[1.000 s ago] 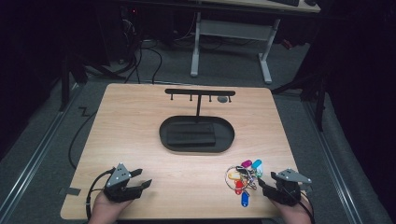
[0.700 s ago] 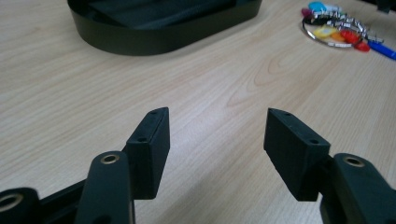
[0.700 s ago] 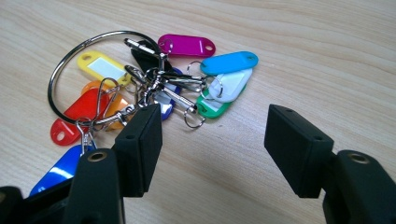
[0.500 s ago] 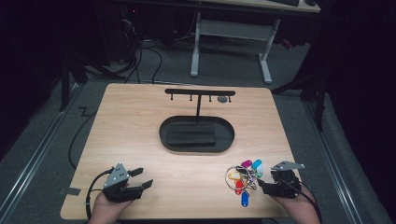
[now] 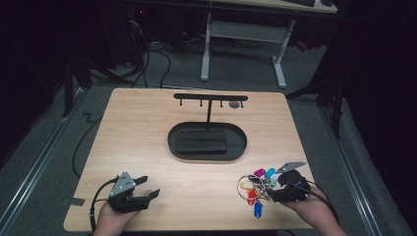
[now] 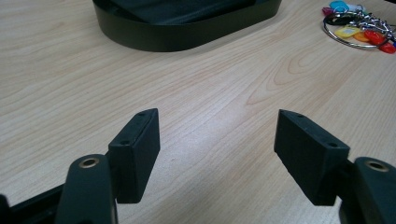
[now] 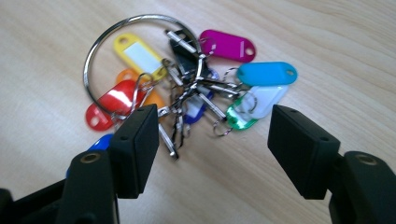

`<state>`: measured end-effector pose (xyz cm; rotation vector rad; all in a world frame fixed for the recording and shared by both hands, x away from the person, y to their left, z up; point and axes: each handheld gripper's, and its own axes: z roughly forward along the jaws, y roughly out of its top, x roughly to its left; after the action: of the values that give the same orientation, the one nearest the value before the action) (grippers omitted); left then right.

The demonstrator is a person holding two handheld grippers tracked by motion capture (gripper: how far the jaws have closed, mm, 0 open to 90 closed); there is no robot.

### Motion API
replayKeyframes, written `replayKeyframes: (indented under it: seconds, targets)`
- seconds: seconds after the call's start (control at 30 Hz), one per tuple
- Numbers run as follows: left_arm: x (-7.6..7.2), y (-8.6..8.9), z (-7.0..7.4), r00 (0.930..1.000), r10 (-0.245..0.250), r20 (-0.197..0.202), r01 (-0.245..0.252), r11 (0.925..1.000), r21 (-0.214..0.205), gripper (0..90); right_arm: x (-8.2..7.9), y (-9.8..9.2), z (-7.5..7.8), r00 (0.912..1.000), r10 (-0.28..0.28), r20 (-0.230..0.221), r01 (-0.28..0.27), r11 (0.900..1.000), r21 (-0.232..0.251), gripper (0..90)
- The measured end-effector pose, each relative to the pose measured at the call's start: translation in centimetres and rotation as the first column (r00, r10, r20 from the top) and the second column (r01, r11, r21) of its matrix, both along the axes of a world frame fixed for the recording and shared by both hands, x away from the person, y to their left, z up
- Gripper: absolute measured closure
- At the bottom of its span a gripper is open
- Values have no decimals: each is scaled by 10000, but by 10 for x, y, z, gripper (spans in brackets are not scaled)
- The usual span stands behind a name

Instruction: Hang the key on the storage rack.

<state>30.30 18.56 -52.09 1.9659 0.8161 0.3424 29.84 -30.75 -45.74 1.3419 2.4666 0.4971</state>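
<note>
Your right tongs gape wide, holding nothing, over the key bunch near the counter's front right corner; close there and you'll likely pinch one loose tag, leaving the ring dangling or slipping. Left tongs also wide open, empty, front left.

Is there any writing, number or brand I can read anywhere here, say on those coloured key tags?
None can be read.
Key tags: the paper windows on the yellow tag and the clear green tag look blank; any writing is too blurred to tell.
Black tray, hook stand and both grippers' jaws: no labels visible.
</note>
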Motion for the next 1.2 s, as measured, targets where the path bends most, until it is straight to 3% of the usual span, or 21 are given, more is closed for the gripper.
replayKeyframes:
  seconds: [0.13, 0.27, 0.53, 0.67, 0.73, 0.8, 0.93, 1.07, 1.2]
  targets:
    - [-4, -3, 0, 9997, -231, 128, 224, 9981, 573, 312, -2, 9, 3, 9970, 654, -420, -671, 9969, -399, 340]
    - [-6, 1, 1, 9998, -153, 105, 149, 9994, 319, 314, -5, 27, 3, 9834, 1433, -1115, -1520, 9856, -739, 346]
    - [-6, 2, -1, 9992, -381, 71, 378, 9981, 488, 315, 0, 62, -4, 9441, 2639, -1978, -2877, 9522, -1029, 425]
    - [-9, 2, 0, 9986, -496, 159, 486, 9973, 559, 316, 7, 78, -8, 9174, 3221, -2337, -3518, 9309, -980, 457]
    - [-9, 2, 1, 9985, -519, 196, 508, 9971, 567, 318, 11, 88, -13, 9056, 3417, -2511, -3774, 9195, -1100, 523]
    - [-10, 1, 1, 9984, -524, 227, 511, 9971, 565, 318, 13, 91, -14, 9005, 3493, -2590, -3881, 9143, -1163, 557]
    - [-11, 0, 1, 9975, -622, 327, 597, 9955, 736, 322, 19, 103, -20, 8806, 3760, -2883, -4319, 8873, -1619, 625]
    - [-11, -1, 1, 9969, -713, 325, 684, 9942, 834, 324, 26, 106, -25, 8699, 3796, -3150, -4494, 8732, -1886, 654]
    - [-10, -2, -1, 9965, -783, 283, 753, 9926, 948, 325, 32, 107, -30, 8553, 3803, -3520, -4625, 8665, -1876, 666]
